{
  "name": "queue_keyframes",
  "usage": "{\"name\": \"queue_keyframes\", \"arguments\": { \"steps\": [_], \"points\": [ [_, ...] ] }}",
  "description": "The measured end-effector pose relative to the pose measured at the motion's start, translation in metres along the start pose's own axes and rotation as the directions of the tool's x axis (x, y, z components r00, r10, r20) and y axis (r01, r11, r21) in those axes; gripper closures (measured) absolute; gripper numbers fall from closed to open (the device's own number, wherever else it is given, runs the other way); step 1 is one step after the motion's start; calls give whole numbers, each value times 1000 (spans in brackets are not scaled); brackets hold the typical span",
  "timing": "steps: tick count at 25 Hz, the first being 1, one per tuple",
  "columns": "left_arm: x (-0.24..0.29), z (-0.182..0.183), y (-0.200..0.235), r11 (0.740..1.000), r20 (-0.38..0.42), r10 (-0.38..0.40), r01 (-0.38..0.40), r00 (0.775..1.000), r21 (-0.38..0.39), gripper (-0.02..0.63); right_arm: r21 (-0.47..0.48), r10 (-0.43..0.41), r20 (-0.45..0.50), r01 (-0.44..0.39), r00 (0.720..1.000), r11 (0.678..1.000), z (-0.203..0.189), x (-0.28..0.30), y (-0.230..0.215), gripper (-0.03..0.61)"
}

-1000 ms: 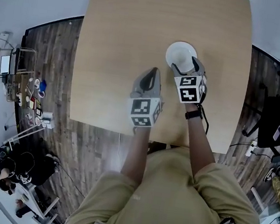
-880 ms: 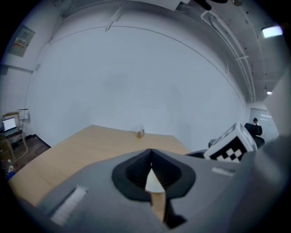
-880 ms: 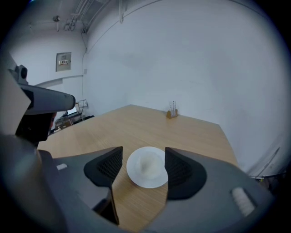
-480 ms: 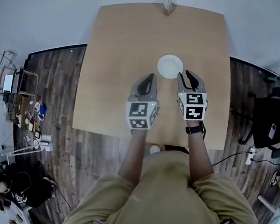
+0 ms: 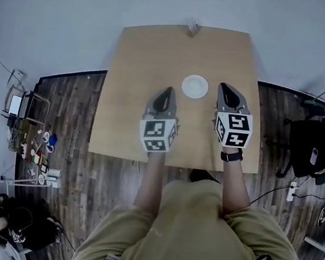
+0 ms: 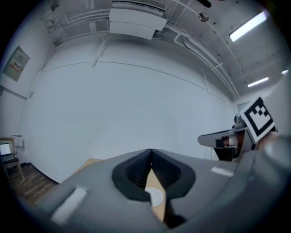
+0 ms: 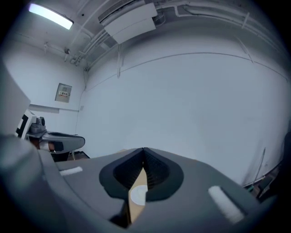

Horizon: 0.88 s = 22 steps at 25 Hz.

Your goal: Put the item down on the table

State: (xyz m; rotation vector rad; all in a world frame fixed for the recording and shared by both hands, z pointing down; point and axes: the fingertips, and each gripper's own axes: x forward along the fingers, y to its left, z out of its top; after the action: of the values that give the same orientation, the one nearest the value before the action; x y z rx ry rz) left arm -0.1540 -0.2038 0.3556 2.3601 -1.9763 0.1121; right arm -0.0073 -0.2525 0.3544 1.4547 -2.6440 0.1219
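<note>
A white round plate (image 5: 195,87) lies flat on the light wooden table (image 5: 143,52), just beyond the middle. My left gripper (image 5: 167,90) hovers to the plate's near left, jaws shut with nothing in them. My right gripper (image 5: 225,88) is to the plate's right, apart from it, jaws also shut and empty. In the left gripper view the tips (image 6: 151,154) meet and the plate (image 6: 156,196) shows below through the gap. The right gripper view shows the same: tips (image 7: 143,151) together, plate (image 7: 137,195) beneath them.
A small object (image 5: 192,27) stands at the table's far edge. Dark wood floor surrounds the table. A black chair (image 5: 312,146) stands to the right, cluttered shelves (image 5: 28,132) to the left, and a person (image 5: 2,221) sits at bottom left.
The right gripper has come off the plate's rim and drawn back to the right. The plate stays on the table. Both grippers and the head camera have risen, so the table looks smaller.
</note>
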Motion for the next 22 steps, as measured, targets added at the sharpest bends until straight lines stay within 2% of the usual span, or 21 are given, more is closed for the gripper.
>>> {"name": "queue_keyframes", "arguments": {
  "steps": [4, 9, 22],
  "points": [
    [-21, 26, 3, 1000, 31, 10, -11, 999, 29, 611, -11, -47, 57, 48, 997, 999, 26, -27, -3, 572],
    [-35, 33, 0, 999, 39, 17, -18, 999, 43, 611, 2, -63, 69, 63, 996, 998, 29, -46, -6, 572],
    [-46, 29, -13, 999, 21, -6, 6, 1000, 41, 611, 22, 8, 56, -9, 998, 1000, 17, -51, 13, 572]
  ]
}}
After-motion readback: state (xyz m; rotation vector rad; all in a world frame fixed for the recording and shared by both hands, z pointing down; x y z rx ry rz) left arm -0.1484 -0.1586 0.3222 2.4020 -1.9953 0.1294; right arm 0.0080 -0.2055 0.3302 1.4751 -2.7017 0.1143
